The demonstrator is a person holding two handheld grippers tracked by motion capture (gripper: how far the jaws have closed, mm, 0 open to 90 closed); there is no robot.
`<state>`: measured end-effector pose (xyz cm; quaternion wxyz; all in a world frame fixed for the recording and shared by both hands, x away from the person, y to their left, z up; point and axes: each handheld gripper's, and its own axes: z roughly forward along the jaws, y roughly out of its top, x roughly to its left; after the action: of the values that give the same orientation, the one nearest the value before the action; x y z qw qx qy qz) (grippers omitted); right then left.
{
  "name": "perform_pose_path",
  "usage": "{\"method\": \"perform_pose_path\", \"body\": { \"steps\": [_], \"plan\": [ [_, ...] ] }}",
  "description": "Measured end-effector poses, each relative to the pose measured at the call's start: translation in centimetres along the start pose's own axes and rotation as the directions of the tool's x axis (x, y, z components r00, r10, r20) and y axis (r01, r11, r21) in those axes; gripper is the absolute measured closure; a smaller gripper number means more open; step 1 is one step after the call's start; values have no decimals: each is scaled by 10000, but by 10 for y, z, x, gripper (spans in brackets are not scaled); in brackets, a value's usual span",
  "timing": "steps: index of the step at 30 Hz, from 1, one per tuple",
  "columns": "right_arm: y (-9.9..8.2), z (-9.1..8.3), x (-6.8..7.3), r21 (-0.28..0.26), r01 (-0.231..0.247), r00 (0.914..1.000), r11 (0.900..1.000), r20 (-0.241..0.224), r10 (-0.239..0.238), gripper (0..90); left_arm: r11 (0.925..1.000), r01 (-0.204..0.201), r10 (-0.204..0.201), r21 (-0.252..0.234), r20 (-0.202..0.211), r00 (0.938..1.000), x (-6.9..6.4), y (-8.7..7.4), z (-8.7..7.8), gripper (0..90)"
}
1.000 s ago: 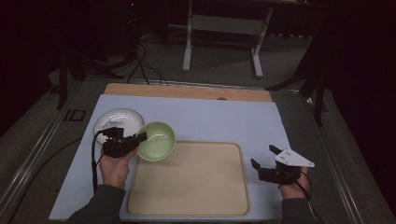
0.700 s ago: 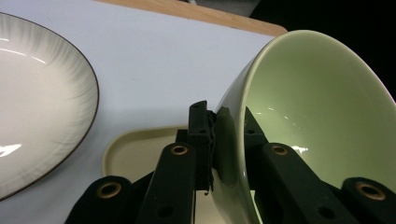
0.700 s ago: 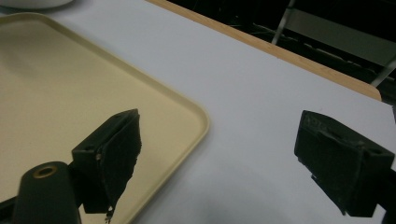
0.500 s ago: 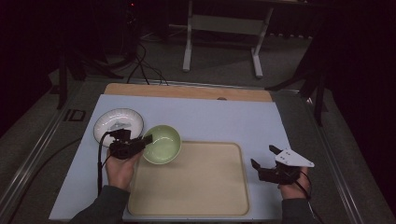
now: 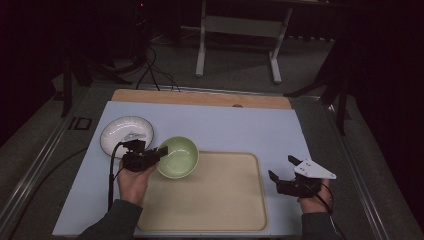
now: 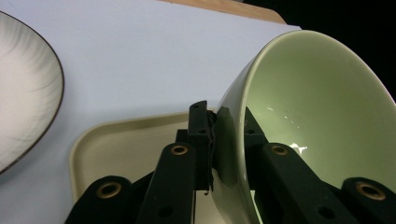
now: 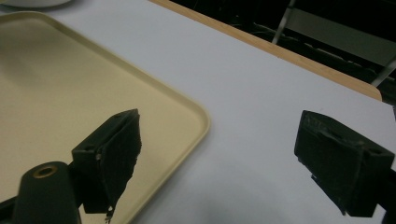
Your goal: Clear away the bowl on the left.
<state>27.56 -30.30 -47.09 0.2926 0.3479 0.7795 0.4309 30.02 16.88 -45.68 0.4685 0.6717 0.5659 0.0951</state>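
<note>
A person's left hand point(image 5: 134, 179) reaches forward from the near edge of the table, its left gripper point(image 5: 161, 151) clamped on the rim of a pale green bowl point(image 5: 178, 157). The bowl sits just ahead of that gripper, over the far left corner of a beige tray point(image 5: 220, 210), and the high view cannot settle whether it rests on the tray or is lifted off it. A white plate point(image 5: 114, 134) with a dark rim lies on the light blue mat point(image 5: 240, 125) just beyond and to the left of the gripper, close to the bowl but apart from it.

The left gripper view gives the grip itself: one black jaw presses the outside of the bowl point(image 6: 308, 116) wall, the other the inside, with the rim pinched between them and the bowl tilted. The tray's corner point(image 6: 116, 140) shows below the jaws, the plate point(image 6: 23, 93) off to their left.

The right hand point(image 5: 314, 202) rests at the tray's right side, the right gripper point(image 5: 282, 167) pointing toward the far left, a grey three-cornered plate on top. Its own view shows the right gripper point(image 7: 219, 154) with jaws spread wide and nothing between them, one jaw over the tray's point(image 7: 56, 84) rounded corner, the other over bare mat point(image 7: 252, 93). A wooden table edge point(image 7: 280, 49) runs beyond.
</note>
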Motion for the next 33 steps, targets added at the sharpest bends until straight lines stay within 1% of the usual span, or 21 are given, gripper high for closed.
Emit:
{"method": "perform_pose_path", "body": {
  "steps": [3,7,17,33],
  "plan": [
    [0,0,0,-2,-5,10000,10000,-2,5,142,10000,21,-21,36,90,10000,-2,-1,2,817],
    [0,0,0,0,2,10000,10000,-4,-2,142,9999,-18,16,133,112,9999,-4,-2,5,817],
    [0,0,0,1,14,10000,10000,4,-14,142,9990,-228,218,388,250,9994,-11,-6,12,817],
    [0,0,0,3,4,10000,10000,13,-4,142,9978,-319,301,577,309,9991,-17,-10,19,817]
  ]
}}
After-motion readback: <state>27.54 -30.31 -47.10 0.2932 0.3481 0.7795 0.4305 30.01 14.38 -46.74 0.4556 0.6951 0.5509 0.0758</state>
